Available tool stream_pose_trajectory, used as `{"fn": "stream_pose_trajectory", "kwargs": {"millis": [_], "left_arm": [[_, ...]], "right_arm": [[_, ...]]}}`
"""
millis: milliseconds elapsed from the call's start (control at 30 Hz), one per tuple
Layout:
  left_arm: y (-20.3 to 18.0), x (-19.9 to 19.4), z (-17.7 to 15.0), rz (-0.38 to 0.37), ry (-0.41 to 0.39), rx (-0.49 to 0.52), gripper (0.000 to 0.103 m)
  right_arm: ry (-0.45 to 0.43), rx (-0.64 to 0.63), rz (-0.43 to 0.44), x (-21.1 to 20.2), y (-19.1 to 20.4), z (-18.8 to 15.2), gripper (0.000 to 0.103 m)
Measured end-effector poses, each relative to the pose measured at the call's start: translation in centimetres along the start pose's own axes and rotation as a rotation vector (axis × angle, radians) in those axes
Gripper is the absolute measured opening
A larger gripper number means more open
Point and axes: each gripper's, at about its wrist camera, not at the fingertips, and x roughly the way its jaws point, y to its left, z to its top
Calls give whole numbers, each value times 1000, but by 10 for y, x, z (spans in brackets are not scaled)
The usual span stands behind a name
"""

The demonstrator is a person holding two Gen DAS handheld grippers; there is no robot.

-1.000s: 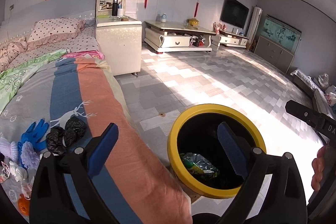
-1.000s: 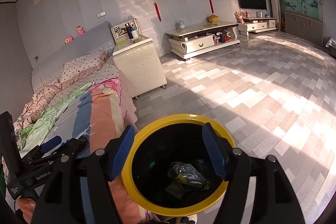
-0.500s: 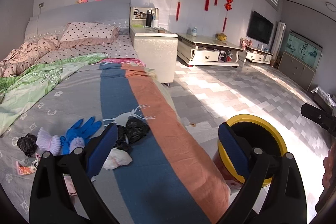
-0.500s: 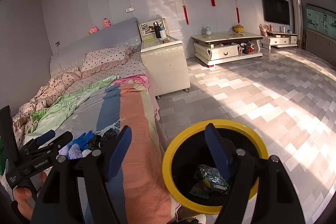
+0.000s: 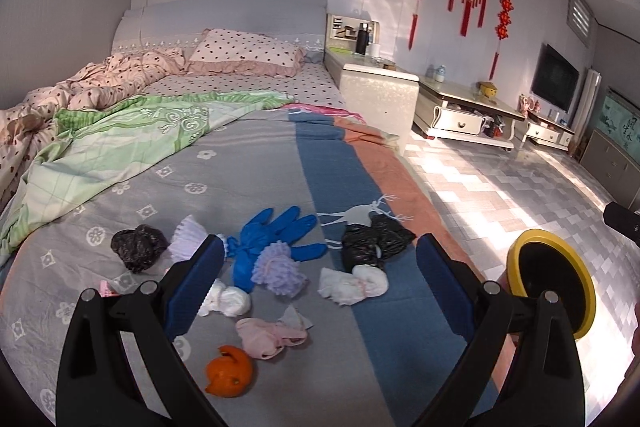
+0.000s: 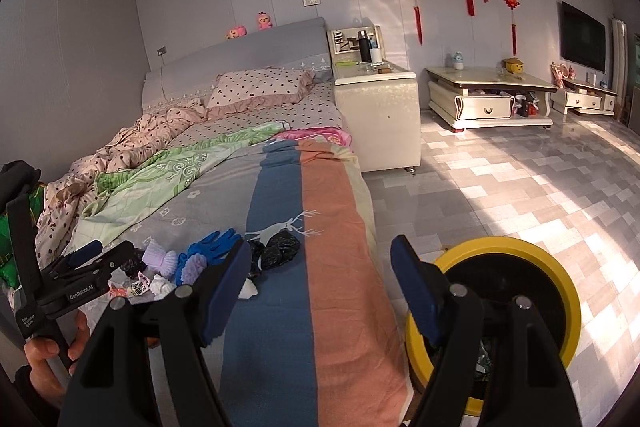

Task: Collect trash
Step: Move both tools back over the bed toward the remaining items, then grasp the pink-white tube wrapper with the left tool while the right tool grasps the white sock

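Note:
Trash lies in a pile on the bed's grey and blue cover: a blue glove, two black bags, a lilac wad, white tissues, a pink wad and an orange peel. My left gripper hovers open above this pile with nothing between its fingers. My right gripper is open too, over the bed's orange edge stripe, and holds nothing. A yellow-rimmed black bin stands on the floor beside the bed, with some trash inside.
A white bedside cabinet stands at the head of the bed. Low white tables line the far wall. A green quilt and pink bedding cover the bed's left side. The tiled floor lies right of the bed.
Both grippers have swung left, away from the bin and towards the bed. The bin has slid to the right in both views, and the trash pile now lies ahead of the left gripper.

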Motion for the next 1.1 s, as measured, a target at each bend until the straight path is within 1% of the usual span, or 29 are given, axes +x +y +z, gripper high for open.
{"fn": "stream_pose_trajectory", "kwargs": {"millis": [267,467,567,833,1100], "left_arm": [[73,-2,-16,111,3,-59,92],[119,9,-31,193,26,-84,92],[146,16,-38,221,41,-113,92],[205,43,-66,290,96,-201,92],[247,71,-88,342,153,-258,92]], "right_arm": [[71,-53,51,48,41,-9,69],[122,-97,74,86,69,-24,69],[149,-111,83,105,78,-33,69],[247,-100,88,157,86,-58,69],[311,-65,83,200,86,-69,69]]}}
